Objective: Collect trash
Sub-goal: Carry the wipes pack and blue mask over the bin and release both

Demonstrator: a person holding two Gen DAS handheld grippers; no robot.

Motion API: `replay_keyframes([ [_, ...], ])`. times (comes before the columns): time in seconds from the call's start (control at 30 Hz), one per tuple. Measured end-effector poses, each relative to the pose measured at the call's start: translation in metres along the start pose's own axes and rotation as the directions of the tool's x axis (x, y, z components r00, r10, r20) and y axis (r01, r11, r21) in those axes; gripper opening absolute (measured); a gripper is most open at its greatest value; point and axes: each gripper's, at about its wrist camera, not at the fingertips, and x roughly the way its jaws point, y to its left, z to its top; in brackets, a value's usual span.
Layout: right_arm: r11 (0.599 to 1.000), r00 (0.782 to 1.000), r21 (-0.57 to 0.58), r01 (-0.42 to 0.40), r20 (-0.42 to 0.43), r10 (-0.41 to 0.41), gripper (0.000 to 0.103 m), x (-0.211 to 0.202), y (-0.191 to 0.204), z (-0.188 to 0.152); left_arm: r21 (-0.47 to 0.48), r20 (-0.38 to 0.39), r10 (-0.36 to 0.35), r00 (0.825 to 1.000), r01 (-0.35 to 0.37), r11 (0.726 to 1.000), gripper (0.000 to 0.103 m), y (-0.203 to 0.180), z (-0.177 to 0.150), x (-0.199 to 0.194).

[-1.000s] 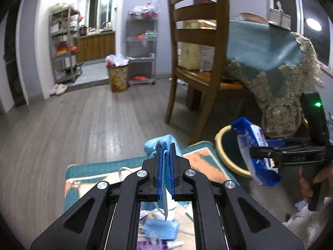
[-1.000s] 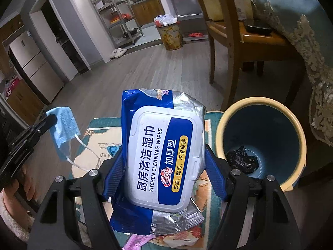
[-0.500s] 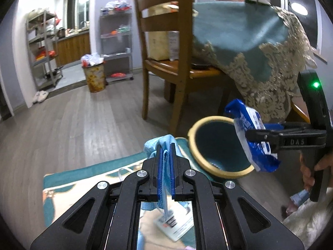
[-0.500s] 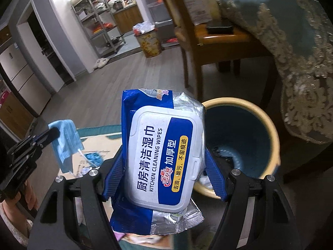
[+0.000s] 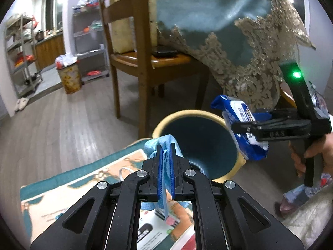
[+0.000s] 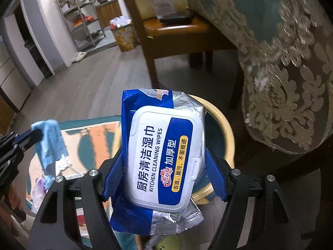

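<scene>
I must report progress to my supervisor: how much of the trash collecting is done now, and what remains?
Done: the bin seems to hold something already, but it is hard to identify. In hand: the left gripper is shut on a blue face mask, and the right gripper clamps the kitchen wipes pack over the bin; neither is dropped yet. Left: small litter on the patterned mat.

A home: dining chair (image 5: 133, 62), tablecloth (image 5: 218, 20), kitchen shelves (image 5: 18, 52).

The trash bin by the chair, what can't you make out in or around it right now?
- Bin contents: left wrist view, the left claw and its blue face mask cover the bottom.
- Bin interior: right wrist view, hidden behind the wipes pack in the right claw.
- Bin base: unseen in both views.
</scene>
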Motion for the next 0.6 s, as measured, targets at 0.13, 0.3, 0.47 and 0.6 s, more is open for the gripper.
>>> replay_keyframes([
  [0.13,1.0,1.0,0.025,0.0,-0.027,0.001,0.071,0.011,-0.007,0.001,0.02,-0.023,-0.014,1.0,0.014,1.0,0.007,-0.01,-0.001,0.014],
  [0.3,0.999,1.0,0.051,-0.001,-0.027,0.003,0.071,0.021,-0.008,0.008,0.082,-0.027,-0.029,0.999,0.031,0.996,0.007,-0.025,0.012,0.032],
  [0.47,0.999,0.999,0.032,0.017,-0.036,-0.016,0.071,0.028,-0.008,0.0,0.05,-0.046,-0.046,0.998,0.048,0.998,0.007,-0.023,0.011,0.055],
  [0.6,0.998,0.997,0.064,0.013,-0.073,-0.009,0.071,0.036,-0.015,-0.005,-0.014,-0.074,-0.062,0.995,0.062,0.998,0.007,-0.017,0.005,0.074],
])
